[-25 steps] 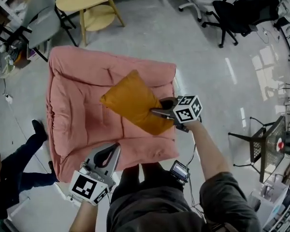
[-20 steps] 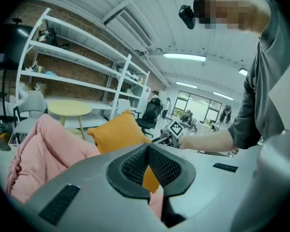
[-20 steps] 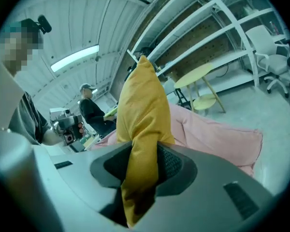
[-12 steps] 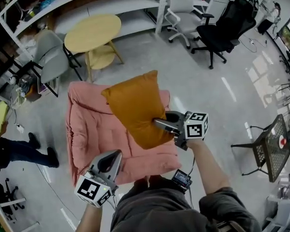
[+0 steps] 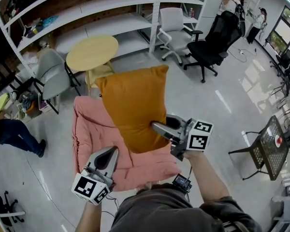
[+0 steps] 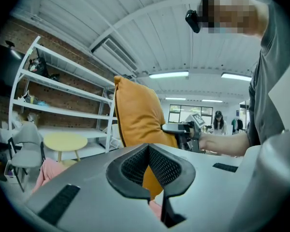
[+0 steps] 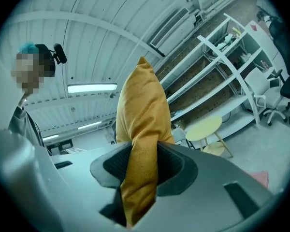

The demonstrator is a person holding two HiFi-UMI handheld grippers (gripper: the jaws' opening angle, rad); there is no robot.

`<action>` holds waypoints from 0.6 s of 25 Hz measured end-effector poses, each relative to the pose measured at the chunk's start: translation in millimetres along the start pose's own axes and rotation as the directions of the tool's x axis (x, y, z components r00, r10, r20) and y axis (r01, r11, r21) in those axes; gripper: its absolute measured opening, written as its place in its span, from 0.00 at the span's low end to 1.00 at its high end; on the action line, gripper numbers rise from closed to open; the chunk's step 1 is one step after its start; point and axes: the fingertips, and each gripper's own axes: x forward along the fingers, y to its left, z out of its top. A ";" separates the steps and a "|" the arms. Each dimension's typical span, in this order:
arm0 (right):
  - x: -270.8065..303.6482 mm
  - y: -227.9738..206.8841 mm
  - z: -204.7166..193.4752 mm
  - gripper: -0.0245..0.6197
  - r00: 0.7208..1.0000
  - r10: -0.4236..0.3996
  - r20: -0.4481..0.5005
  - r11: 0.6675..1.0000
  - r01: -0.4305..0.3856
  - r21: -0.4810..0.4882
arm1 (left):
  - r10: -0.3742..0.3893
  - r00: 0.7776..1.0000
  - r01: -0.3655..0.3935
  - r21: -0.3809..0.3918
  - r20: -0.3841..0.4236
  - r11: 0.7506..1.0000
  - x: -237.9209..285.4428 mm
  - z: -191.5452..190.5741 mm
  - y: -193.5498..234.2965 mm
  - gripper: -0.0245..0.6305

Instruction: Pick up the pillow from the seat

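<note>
Orange pillow (image 5: 130, 108) hangs clear above the pink seat (image 5: 89, 129), its lower edge clenched in the fingers of my right gripper (image 5: 155, 126), so I must squeeze firmly and lift steadily, while my left gripper (image 5: 112, 152), fingers closed and empty, hovers over the seat's front.

Person in a dark grey short-sleeved shirt (image 5: 174, 212). Left gripper (image 5: 112, 152) and right gripper (image 5: 155, 127): pale grey moulded shells, each carrying a white cube (image 5: 91, 188) printed with black square markers. Fingers (image 6: 133, 166): grey outside, with black ribbed pads on the inner faces. A thin black cable (image 5: 190, 169) joins the right gripper to a small black screen unit (image 5: 181, 181) at the waist.
</note>
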 end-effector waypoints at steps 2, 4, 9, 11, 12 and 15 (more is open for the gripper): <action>0.9 11.1 7.1 0.24 1.000 -0.012 0.023 1.000 0.013 -0.008 | 0.004 1.000 -0.004 0.003 0.016 1.000 -6.1 4.9 5.8 0.04; 0.7 18.5 12.2 0.24 0.999 -0.022 0.042 1.000 0.022 -0.012 | 0.008 1.000 -0.008 0.002 0.028 1.000 -9.5 7.8 9.3 0.04; -2.8 30.2 16.1 0.24 0.998 -0.040 0.058 0.999 0.041 -0.025 | 0.000 0.999 0.000 -0.002 0.044 1.000 -10.7 11.3 9.7 0.04; -3.9 32.2 14.4 0.24 0.997 -0.045 0.055 0.999 0.046 -0.028 | -0.004 0.999 0.004 -0.005 0.046 1.000 -10.0 10.1 9.5 0.04; -4.0 32.9 12.9 0.24 0.997 -0.046 0.055 0.998 0.048 -0.028 | -0.005 0.999 0.005 -0.006 0.046 1.000 -9.9 8.6 9.7 0.04; -4.5 35.7 11.6 0.24 0.997 -0.051 0.063 0.998 0.052 -0.025 | -0.008 0.999 0.009 -0.008 0.046 1.000 -9.6 5.6 10.2 0.04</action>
